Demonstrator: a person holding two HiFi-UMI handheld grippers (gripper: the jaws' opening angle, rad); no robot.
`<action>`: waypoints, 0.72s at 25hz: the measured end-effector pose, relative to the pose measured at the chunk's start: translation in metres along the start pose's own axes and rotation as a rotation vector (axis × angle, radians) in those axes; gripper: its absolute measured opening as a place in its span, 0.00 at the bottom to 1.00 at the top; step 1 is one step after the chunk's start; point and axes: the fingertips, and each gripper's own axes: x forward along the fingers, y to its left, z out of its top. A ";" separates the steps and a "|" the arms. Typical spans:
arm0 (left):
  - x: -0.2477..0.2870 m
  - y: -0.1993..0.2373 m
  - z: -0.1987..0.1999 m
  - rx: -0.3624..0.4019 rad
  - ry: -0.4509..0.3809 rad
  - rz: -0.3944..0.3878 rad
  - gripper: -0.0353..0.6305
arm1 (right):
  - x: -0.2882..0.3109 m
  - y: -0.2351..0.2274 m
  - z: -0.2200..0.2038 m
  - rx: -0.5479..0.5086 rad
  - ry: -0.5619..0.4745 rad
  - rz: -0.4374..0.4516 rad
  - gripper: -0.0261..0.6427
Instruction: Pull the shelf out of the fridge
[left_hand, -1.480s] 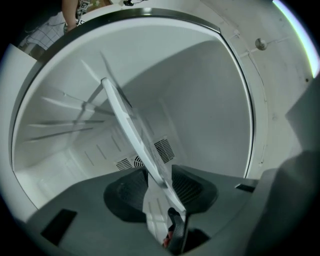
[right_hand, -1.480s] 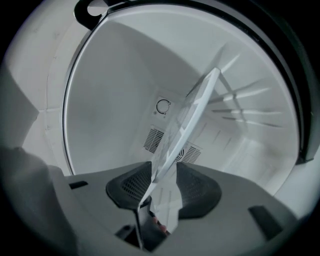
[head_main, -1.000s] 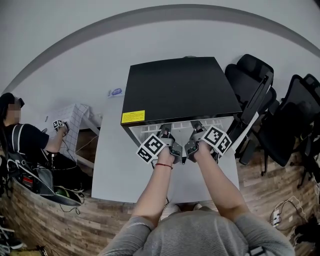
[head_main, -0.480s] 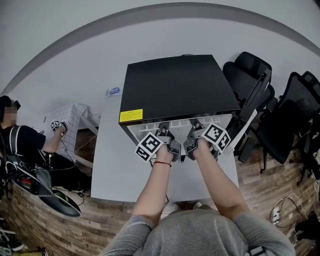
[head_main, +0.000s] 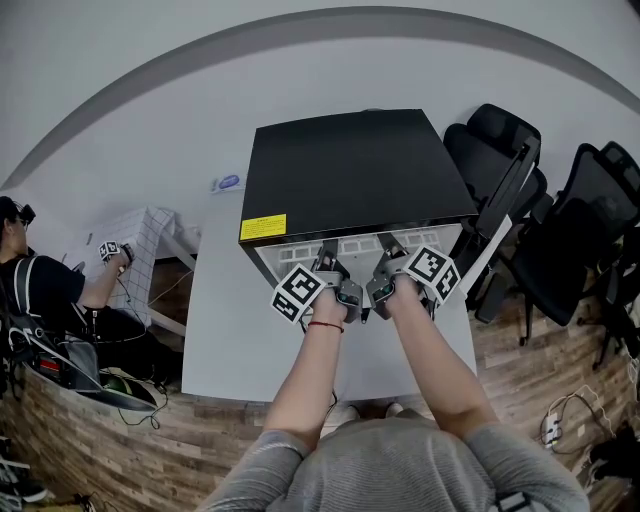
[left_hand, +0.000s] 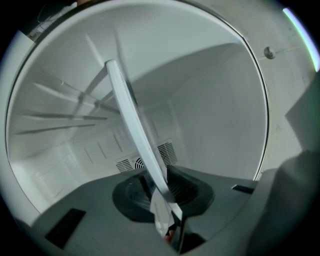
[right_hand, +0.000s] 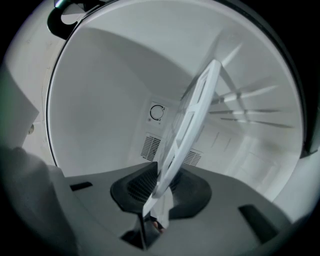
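Pale table (head_main: 235, 335), black-topped white fridge (head_main: 350, 170) open. Clamping thin white plastic shelf (left_hand: 124, 107), seated inside, with left gripper (left_hand: 169, 225) and right gripper (right_hand: 152, 216), jaws just closing on its edge. Next: pull level, evenly, 2-handed.

Fridge (head_main: 355, 175) sits on bench (head_main: 225, 330); shelf (left_hand: 134, 131) inside fridge; chairs (head_main: 505, 140) right of bench.

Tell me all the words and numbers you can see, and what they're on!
Yellow sticker on the fridge top: print too small to read.
Blue-and-white patch left of the fridge: too small to read.
Round dial inside the fridge: marks too blurred.
Left marker cube and right marker cube: patterns only, no words.
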 end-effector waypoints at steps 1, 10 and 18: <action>-0.001 -0.001 -0.001 0.000 0.001 0.000 0.17 | -0.002 0.000 0.000 -0.001 -0.001 -0.001 0.14; -0.015 -0.003 -0.007 -0.001 0.007 0.003 0.17 | -0.016 0.000 -0.006 0.000 0.001 -0.005 0.14; -0.023 -0.006 -0.009 0.006 0.010 0.003 0.17 | -0.023 0.001 -0.010 0.002 0.005 -0.005 0.14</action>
